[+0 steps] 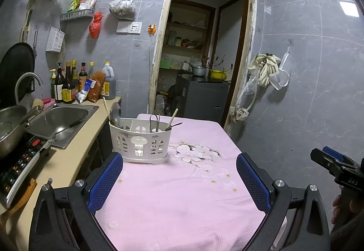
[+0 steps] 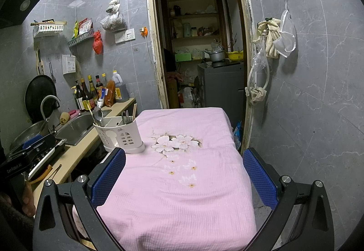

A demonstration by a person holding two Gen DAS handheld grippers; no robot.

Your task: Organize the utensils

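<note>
A white slotted utensil holder [image 1: 140, 143] stands on the pink flowered tablecloth [image 1: 182, 194] near its far left corner; it also shows in the right wrist view [image 2: 119, 135]. It holds a metal spoon [image 1: 115, 114], chopsticks [image 1: 173, 116] and metal tongs [image 1: 154, 122]. My left gripper [image 1: 179, 173] is open and empty, low over the near part of the table, just short of the holder. My right gripper [image 2: 184, 173] is open and empty over the table's near edge, further right.
A counter on the left carries a steel sink [image 1: 61, 119], an induction cooker [image 1: 20, 162], a pan and sauce bottles [image 1: 68, 84]. An open doorway [image 1: 202, 57] lies beyond the table. Gloves and bags hang on the right wall [image 1: 268, 69].
</note>
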